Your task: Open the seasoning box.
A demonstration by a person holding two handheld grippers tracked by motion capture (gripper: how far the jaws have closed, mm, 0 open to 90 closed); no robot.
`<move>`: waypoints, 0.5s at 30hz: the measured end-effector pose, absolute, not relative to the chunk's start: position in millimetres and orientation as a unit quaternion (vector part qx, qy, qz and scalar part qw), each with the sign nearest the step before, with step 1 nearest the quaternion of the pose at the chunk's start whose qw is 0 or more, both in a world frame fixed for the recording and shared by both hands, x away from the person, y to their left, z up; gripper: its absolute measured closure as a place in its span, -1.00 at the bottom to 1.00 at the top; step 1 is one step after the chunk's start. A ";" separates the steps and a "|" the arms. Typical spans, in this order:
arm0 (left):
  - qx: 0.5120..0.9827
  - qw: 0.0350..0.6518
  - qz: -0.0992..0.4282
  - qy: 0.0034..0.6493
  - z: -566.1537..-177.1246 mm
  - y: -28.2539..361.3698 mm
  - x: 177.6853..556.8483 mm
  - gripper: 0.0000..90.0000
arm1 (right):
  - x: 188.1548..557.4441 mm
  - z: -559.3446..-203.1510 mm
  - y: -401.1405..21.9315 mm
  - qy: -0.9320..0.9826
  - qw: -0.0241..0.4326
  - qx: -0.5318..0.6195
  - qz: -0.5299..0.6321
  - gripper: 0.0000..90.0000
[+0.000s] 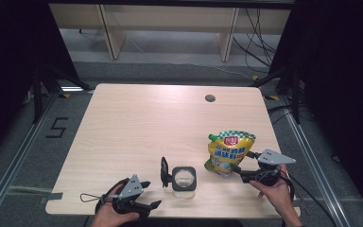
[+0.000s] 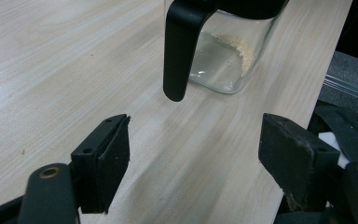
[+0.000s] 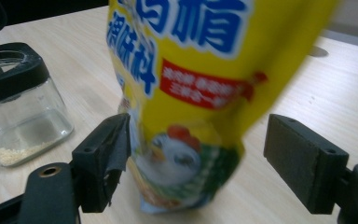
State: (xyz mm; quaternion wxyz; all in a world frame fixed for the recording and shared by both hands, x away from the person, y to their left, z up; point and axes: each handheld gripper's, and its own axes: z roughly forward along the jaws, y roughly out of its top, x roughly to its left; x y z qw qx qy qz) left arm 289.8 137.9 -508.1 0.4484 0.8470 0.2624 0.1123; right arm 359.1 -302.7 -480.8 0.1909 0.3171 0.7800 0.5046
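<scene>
Pale wood-grain table fills my workspace, with dark curtains on both sides and a grey floor beyond its far edge, where a small round cable hole sits at about one o'clock. Toward four o'clock of the tabletop the yellow seasoning pouch stands upright, green cap at its top left corner, a chicken printed near its base. My right gripper is at the pouch's lower end — in the right gripper view the pouch stands between my two black jaws, the left pad touching or nearly touching its edge and the right pad clearly apart from it, so the jaws are spread wide and I am not squeezing it. Just beside the pouch, at about six o'clock on the table, stands the square glass jar with a black rim and its black flip lid swung open to the left; a few pale granules lie in the bottom. My left gripper rests near the front edge at seven o'clock, jaws wide apart with nothing between them, pointing toward the jar.
</scene>
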 end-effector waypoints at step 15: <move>0.844 0.449 0.111 0.270 -508.6 137.2 289.2 -0.46 | 367.4 -478.1 -285.1 0.779 0.193 0.298 0.517 -0.16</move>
